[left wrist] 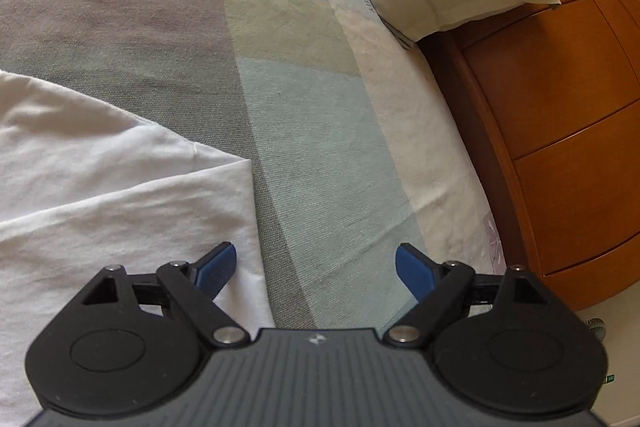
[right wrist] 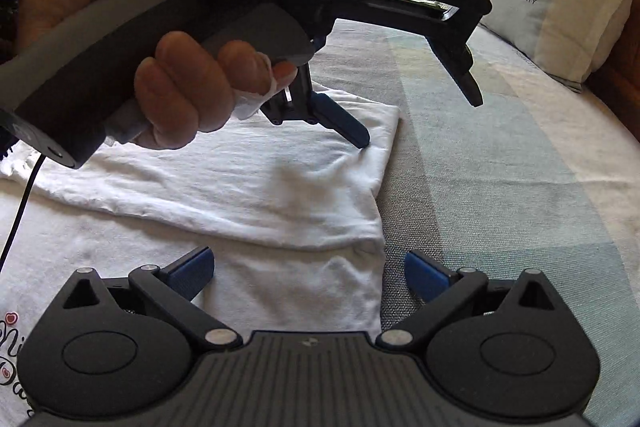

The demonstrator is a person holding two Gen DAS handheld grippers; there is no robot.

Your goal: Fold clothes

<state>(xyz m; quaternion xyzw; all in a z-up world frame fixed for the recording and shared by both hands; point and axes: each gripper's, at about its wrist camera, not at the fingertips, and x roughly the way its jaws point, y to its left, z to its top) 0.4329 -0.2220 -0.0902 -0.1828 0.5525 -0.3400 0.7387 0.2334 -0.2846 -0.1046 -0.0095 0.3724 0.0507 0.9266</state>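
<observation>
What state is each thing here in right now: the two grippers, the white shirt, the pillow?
Left gripper: open, nothing between its fingers, one fingertip down at the shirt's folded edge.
Right gripper: open, empty, over the shirt's edge.
White shirt: flat on the bed, one part folded over.
Pillow: leaning against the headboard.
</observation>
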